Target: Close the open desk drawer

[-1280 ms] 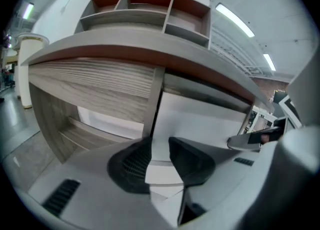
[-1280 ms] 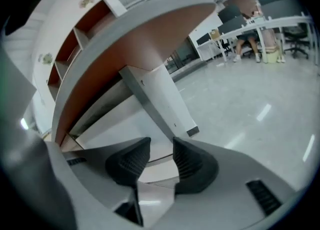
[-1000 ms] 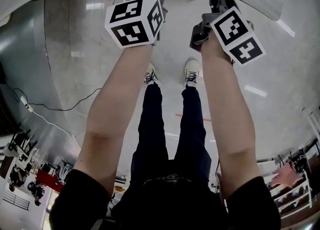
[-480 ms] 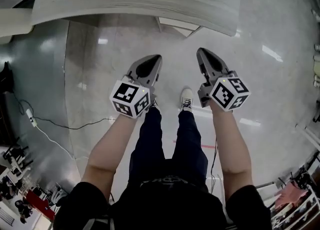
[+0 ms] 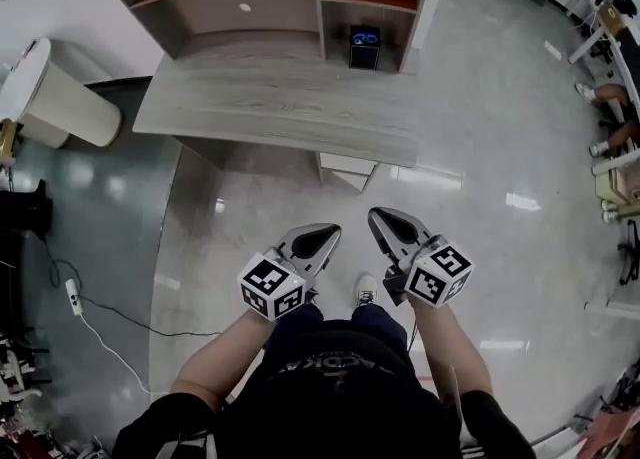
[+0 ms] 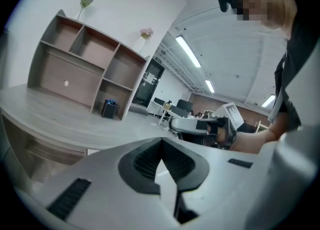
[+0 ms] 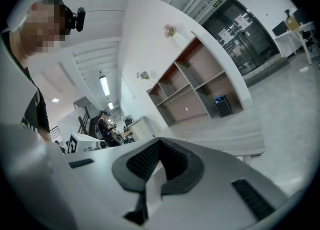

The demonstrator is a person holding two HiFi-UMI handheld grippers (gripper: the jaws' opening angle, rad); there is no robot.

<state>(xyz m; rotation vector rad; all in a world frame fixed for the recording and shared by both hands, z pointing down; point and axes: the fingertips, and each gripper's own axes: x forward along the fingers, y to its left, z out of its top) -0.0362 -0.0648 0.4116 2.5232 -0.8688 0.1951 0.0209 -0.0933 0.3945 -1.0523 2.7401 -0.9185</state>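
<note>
Drawer [image 5: 347, 165]: juts from under the desk [image 5: 280, 97], at its near edge, right of centre.
Handling: likely stiff and sliding on runners; push squarely on the middle of its front.
Left gripper [image 5: 328, 235]: jaws together, empty, aimed at the desk, well short of the drawer.
Right gripper [image 5: 380, 219]: likewise closed and empty, just beside the left.

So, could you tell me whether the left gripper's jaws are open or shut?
Shut: in the left gripper view, the left gripper has its jaws pressed together with nothing between them.
</note>
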